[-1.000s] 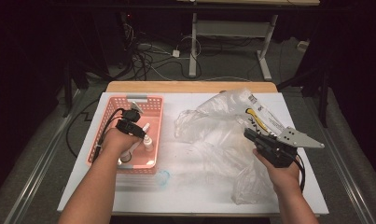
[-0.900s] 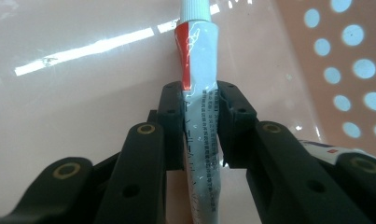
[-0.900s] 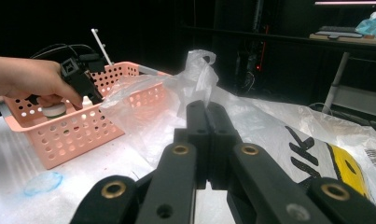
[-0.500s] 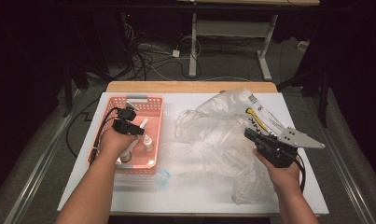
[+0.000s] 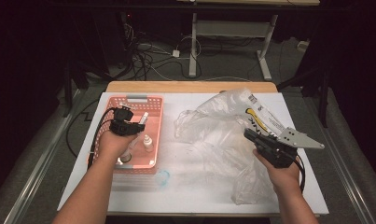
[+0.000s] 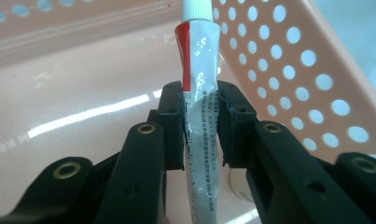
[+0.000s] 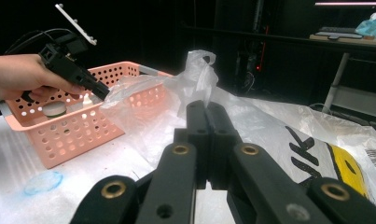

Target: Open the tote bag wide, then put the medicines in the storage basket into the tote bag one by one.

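1. A white counter (image 5: 195, 196) with a wooden far edge stands in a dark room; cables trail over the floor behind it, near a grey metal desk frame (image 5: 232, 42).
2. A pink perforated plastic basket (image 5: 154, 122) sits at its left, holding a small white dropper bottle (image 5: 148, 142) and a round white-lidded jar (image 7: 54, 108).
3. The left gripper (image 5: 138, 127) hovers over the basket, clamped on a white-and-red squeeze tube (image 6: 198, 88).
4. A crumpled clear plastic bag (image 5: 223, 135) with yellow and black print sprawls at the right.
5. The right gripper (image 7: 206, 114), jaws pressed together, rests over the bag.
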The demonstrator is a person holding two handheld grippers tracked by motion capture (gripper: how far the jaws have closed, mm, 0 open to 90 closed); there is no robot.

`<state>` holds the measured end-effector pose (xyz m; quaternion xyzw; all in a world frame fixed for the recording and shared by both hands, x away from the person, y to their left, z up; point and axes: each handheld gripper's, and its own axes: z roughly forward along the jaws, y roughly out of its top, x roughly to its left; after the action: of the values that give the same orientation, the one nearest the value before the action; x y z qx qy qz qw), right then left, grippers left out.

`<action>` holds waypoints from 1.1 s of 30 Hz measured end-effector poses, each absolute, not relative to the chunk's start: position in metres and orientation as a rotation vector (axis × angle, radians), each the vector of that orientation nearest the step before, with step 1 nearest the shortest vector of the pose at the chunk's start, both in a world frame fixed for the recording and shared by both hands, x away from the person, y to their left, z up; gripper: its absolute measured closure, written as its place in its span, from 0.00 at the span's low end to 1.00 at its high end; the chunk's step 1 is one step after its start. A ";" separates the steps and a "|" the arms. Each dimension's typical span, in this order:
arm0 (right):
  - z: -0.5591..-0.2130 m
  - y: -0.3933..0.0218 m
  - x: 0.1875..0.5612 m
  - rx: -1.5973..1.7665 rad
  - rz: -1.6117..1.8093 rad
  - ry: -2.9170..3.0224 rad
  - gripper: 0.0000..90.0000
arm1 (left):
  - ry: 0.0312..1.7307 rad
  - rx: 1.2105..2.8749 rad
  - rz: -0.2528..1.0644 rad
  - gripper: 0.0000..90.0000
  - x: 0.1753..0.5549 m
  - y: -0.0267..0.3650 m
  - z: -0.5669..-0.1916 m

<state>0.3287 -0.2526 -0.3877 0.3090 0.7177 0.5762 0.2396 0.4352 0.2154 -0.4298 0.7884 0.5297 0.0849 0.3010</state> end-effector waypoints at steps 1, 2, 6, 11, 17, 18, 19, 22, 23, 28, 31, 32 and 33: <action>-0.388 -0.253 0.329 0.839 1.578 1.963 1.00 | 1.402 2.081 0.234 0.80 0.434 0.215 -0.429; -0.387 -0.252 0.329 0.840 1.581 1.959 1.00 | 1.396 2.070 0.241 0.80 0.433 0.215 -0.427; -0.387 -0.253 0.328 0.836 1.578 1.959 1.00 | 1.372 2.034 0.285 0.80 0.428 0.216 -0.421; -0.385 -0.254 0.329 0.846 1.594 1.945 1.00 | 1.343 1.984 0.309 0.80 0.423 0.220 -0.415; -0.387 -0.256 0.332 0.859 1.587 1.945 1.00 | 1.306 1.934 0.323 0.80 0.417 0.225 -0.406; -0.387 -0.255 0.331 0.864 1.587 1.942 1.00 | 1.299 1.934 0.329 0.80 0.415 0.225 -0.405; -0.387 -0.255 0.331 0.860 1.586 1.942 1.00 | 1.292 1.936 0.340 0.80 0.413 0.225 -0.404; -0.387 -0.255 0.331 0.858 1.583 1.946 1.00 | 1.282 1.940 0.346 0.80 0.409 0.225 -0.404; -0.387 -0.255 0.331 0.851 1.580 1.948 1.00 | 1.278 1.944 0.358 0.80 0.407 0.225 -0.404; -0.389 -0.253 0.330 0.852 1.577 1.957 1.00 | 1.273 1.908 0.383 0.80 0.399 0.228 -0.403; -0.390 -0.252 0.330 0.849 1.574 1.963 1.00 | 1.264 1.879 0.387 0.80 0.393 0.230 -0.401; -0.389 -0.253 0.330 0.846 1.571 1.963 1.00 | 1.260 1.870 0.388 0.80 0.391 0.231 -0.401; -0.389 -0.252 0.330 0.847 1.575 1.959 1.00 | 1.254 1.861 0.391 0.80 0.389 0.232 -0.400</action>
<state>0.3295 -0.2523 -0.3891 0.3099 0.7167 0.5759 0.2421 0.3891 0.2317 -0.3996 0.7419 0.4999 0.1559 0.4188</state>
